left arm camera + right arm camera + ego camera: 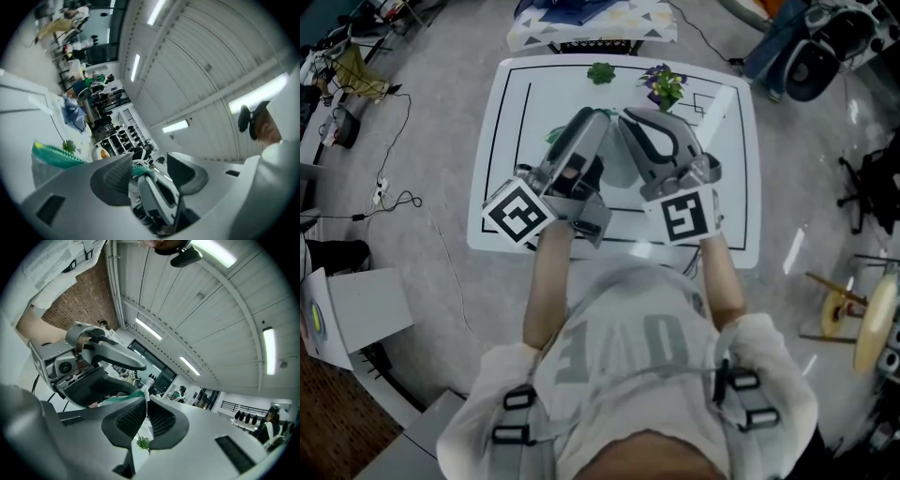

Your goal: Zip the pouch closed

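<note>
1. The white counter point(511, 141), marked with black lines, fills the middle of the head view. Both tools are held above its centre with their tips converging.

2. Left claw point(149, 171): jaws well apart. In the left gripper view the ribbed pads stand on either side of a wide gap. The fingers of the other tool fill most of that gap. A short piece of teal fabric shows just beside the left-hand pad. It is not possible to tell whether that pad touches the fabric; the pads are not pressed together on anything.

3. Right claw point(146, 416): jaws nearly together. They pinch a thin pale strip at the teal edge of the pouch point(51, 155). From that pinch the fabric runs towards the left claw, passing just under its dark pad.

4. Pouch position: lifted between the two tools, above the middle of the counter. The left gripper view shows its toothed teal rim and grey mesh body to the left of the jaws. In the head view only a small green part shows, beside the left tool.

5. At the far edge of the counter stand a small green plant point(601, 72) and a purple flower point(664, 86), near each other and well apart from the pouch.
</note>
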The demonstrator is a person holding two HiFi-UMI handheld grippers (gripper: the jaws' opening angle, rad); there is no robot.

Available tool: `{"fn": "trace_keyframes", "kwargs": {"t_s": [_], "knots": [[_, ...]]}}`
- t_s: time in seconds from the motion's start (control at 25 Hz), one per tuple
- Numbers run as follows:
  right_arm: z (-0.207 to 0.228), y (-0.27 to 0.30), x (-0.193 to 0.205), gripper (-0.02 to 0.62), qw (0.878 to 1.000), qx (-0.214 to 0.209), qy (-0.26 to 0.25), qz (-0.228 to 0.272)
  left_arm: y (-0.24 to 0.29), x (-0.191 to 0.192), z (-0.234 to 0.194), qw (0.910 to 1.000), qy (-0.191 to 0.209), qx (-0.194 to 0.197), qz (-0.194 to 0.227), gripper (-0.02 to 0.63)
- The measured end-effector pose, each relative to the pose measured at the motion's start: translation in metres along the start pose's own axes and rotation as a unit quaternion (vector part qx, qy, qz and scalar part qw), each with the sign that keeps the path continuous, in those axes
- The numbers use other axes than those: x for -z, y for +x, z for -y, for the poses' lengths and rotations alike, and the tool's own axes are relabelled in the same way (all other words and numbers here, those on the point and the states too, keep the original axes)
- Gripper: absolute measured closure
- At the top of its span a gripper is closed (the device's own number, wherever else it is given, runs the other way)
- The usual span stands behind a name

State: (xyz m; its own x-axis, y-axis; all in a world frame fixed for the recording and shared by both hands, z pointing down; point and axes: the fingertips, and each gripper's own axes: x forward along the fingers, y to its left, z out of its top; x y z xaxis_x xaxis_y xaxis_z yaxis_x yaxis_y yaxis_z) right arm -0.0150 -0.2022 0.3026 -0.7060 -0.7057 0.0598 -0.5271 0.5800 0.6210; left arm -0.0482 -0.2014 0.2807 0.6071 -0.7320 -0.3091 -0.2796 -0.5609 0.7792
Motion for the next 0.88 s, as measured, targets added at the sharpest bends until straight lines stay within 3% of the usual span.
{"fn": "trace_keyframes", "kwargs": {"t_s": [0.24, 0.48, 0.6, 0.88], "knots": [[-0.007, -0.002, 0.0, 0.577, 0.999, -0.009, -0.032, 0.0, 0.0, -0.007, 0.002, 0.9889, -0.134, 0.052, 0.038, 0.39], [-0.01, -0.006, 0.001, 0.577, 0.997, -0.006, -0.08, 0.013, 0.002, 0.006, -0.006, 0.9732, -0.22, 0.061, 0.026, 0.419], [-0.014, -0.008, 0.007, 0.577, 0.996, -0.007, -0.091, 0.012, 0.002, 0.013, -0.009, 0.969, -0.239, 0.06, 0.02, 0.439], [-0.016, -0.014, 0.007, 0.577, 0.994, -0.007, -0.104, 0.008, 0.003, 0.022, -0.015, 0.9692, -0.241, 0.051, 0.003, 0.538]]}}
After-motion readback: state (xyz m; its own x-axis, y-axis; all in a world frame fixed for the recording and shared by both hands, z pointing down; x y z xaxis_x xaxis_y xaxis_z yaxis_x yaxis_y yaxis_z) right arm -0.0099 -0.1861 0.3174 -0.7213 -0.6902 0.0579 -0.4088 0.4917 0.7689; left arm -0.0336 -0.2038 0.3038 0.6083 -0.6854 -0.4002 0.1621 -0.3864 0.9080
